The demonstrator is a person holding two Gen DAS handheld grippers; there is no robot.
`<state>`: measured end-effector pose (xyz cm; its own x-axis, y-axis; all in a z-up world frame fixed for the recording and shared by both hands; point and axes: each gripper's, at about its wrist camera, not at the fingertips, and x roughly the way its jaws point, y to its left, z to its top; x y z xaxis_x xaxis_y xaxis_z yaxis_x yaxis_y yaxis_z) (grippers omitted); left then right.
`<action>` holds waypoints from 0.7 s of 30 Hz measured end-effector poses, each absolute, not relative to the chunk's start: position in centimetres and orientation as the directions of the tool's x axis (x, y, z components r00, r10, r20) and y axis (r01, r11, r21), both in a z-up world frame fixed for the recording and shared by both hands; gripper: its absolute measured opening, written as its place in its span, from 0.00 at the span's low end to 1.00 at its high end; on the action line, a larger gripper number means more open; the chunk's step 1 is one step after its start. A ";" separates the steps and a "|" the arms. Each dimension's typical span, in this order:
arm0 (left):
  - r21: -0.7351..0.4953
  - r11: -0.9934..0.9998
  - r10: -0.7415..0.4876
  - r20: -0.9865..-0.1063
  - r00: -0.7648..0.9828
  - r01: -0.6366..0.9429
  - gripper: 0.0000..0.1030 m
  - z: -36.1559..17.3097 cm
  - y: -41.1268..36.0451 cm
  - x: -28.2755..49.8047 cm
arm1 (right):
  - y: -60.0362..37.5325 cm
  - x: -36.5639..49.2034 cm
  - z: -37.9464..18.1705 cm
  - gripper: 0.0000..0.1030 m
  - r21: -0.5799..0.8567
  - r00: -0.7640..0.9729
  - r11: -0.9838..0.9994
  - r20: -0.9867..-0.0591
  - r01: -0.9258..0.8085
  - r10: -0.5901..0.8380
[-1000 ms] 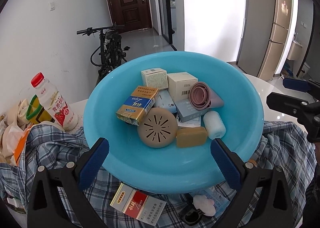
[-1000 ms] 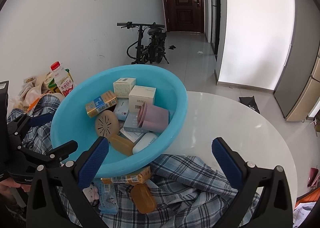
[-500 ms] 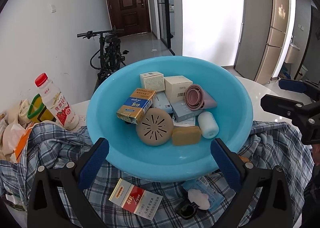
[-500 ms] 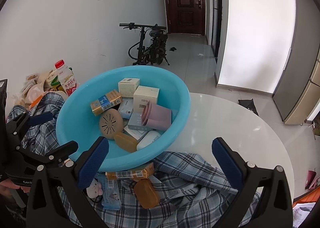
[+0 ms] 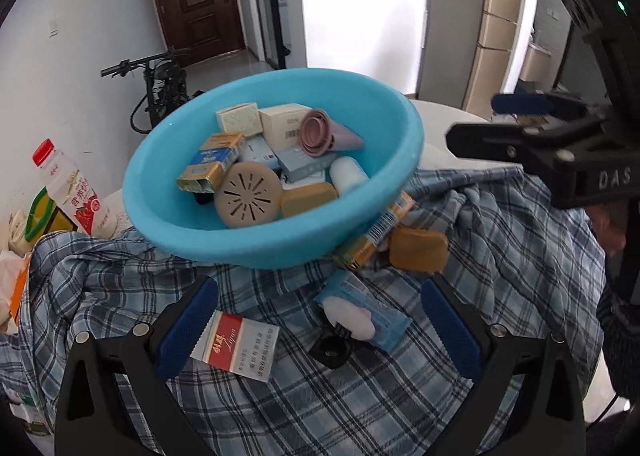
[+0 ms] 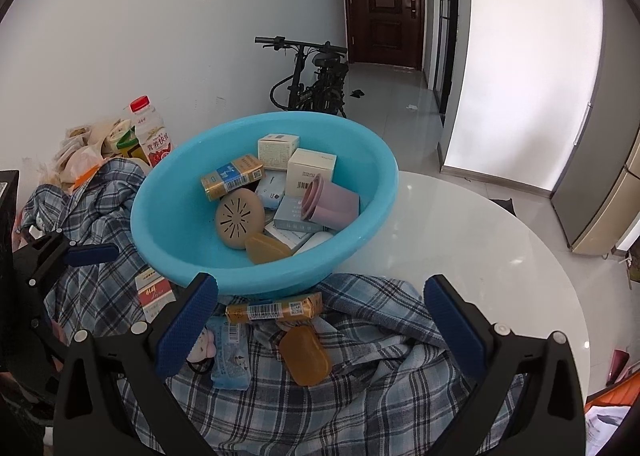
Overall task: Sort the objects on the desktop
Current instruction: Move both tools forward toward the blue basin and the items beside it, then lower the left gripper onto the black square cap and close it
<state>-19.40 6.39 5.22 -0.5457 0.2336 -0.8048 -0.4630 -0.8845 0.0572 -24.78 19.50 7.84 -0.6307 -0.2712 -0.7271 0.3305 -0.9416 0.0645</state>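
A blue basin (image 5: 168,216) (image 6: 168,240) holds several small boxes, a tan round case (image 5: 248,194), a tan soap (image 5: 306,198) and a pink cup (image 6: 330,204). It rests on a plaid shirt (image 5: 360,384) (image 6: 360,396). On the shirt lie a red-and-white pack (image 5: 236,344), a blue packet (image 5: 376,316), a tan soap box (image 5: 418,248) (image 6: 306,354) and a gold pack (image 6: 274,308). My left gripper (image 5: 318,330) is open above the shirt, near the packet. My right gripper (image 6: 320,330) is open above the soap box.
A red-capped milk bottle (image 5: 72,188) (image 6: 154,134) and bags stand left of the basin. The white round table (image 6: 480,240) extends to the right. A bicycle (image 6: 316,76) leans by the far wall.
Both grippers have pulled back and up from the basin. More of the shirt and the loose items in front of the basin now show. Both stay open.
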 end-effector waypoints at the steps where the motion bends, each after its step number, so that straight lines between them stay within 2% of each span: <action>1: 0.075 -0.873 0.229 -0.809 -0.541 -0.482 1.00 4.9 6.7 -19.0 | 19.6 -24.6 7.8 1.00 0.062 -0.630 -0.941 -0.728 0.332 -0.270; 5: 0.119 -0.856 0.196 -0.825 -0.530 -0.502 1.00 3.4 7.2 -18.0 | 20.2 -24.0 7.5 1.00 0.075 -0.627 -0.942 -0.728 0.328 -0.276; 12: 0.065 -0.885 0.196 -0.846 -0.495 -0.461 1.00 1.2 6.4 -18.0 | 21.5 -22.2 6.9 1.00 0.148 -0.622 -0.940 -0.716 0.308 -0.317; 21: 0.119 -0.871 0.151 -0.858 -0.491 -0.477 1.00 -0.9 7.3 -17.8 | 21.0 -20.5 5.5 1.00 0.097 -0.632 -0.944 -0.720 0.317 -0.286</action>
<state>-17.80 7.28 -0.91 -0.4907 0.1513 -0.8581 -0.4770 -0.8708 0.1192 -20.49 21.04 5.50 -0.6319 -0.2862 -0.7203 0.3168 -0.9435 0.0970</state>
